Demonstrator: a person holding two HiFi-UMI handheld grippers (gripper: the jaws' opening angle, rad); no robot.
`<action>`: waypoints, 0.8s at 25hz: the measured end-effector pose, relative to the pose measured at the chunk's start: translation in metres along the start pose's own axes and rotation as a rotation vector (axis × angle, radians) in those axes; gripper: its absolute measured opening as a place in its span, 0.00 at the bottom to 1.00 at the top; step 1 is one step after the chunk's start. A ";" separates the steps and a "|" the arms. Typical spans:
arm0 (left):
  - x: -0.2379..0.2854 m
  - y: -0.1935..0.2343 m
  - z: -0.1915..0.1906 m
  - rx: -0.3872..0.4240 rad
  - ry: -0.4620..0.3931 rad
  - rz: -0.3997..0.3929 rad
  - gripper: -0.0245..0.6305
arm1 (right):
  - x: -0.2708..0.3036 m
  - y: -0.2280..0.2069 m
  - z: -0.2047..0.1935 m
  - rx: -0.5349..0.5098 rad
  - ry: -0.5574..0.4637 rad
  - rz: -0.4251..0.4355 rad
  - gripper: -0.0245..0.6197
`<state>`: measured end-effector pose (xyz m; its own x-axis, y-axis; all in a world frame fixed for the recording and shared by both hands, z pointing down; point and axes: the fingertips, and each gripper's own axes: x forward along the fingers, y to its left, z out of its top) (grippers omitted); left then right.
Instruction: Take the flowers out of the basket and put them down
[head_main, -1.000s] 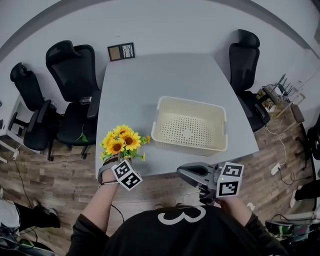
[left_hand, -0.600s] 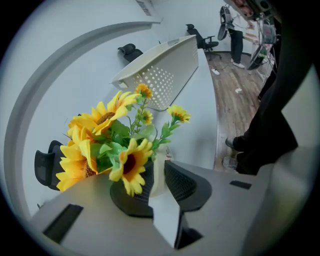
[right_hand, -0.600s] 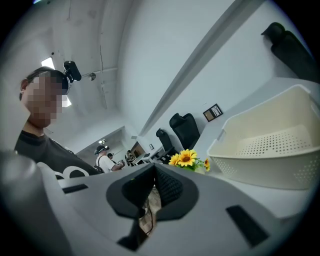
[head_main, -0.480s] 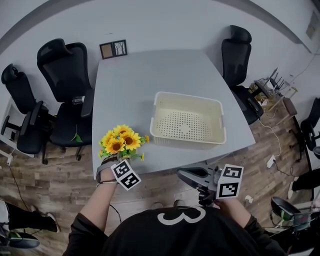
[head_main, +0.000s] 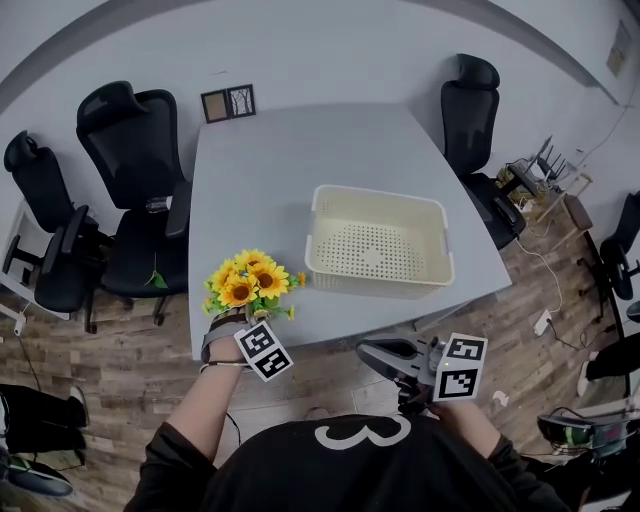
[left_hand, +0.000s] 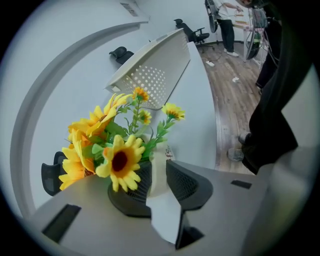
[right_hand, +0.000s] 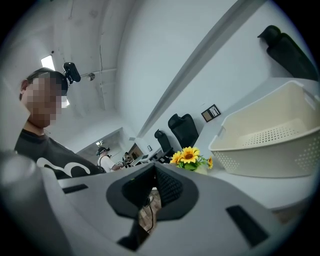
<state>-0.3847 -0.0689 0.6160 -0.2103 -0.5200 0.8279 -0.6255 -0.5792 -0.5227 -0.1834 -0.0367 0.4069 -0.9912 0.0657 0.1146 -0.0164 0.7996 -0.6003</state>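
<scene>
The flowers (head_main: 248, 284) are out of the basket (head_main: 375, 285) and stand at the near left corner of the grey table (head_main: 300, 150), a little apart from the basket's left side. The left gripper (left_hand: 159, 170) is at the foot of the bunch: its jaws are opening, and the white base of the flowers sits between them. The right gripper (head_main: 385, 352) hangs off the table edge, close to the person's body. Its jaws are closed together and there is nothing between them.
</scene>
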 end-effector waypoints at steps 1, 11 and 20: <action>-0.001 0.000 0.000 0.001 -0.008 0.002 0.18 | 0.001 0.001 0.001 0.001 -0.005 0.001 0.05; -0.005 -0.008 -0.001 0.005 -0.034 -0.018 0.29 | -0.003 0.000 -0.006 0.011 -0.004 0.005 0.05; -0.027 0.000 -0.002 -0.038 -0.026 0.080 0.34 | -0.013 0.010 -0.006 -0.008 -0.010 0.049 0.05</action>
<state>-0.3801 -0.0533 0.5938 -0.2420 -0.5800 0.7778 -0.6357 -0.5108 -0.5787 -0.1700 -0.0265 0.4040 -0.9920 0.0995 0.0774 0.0335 0.8003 -0.5986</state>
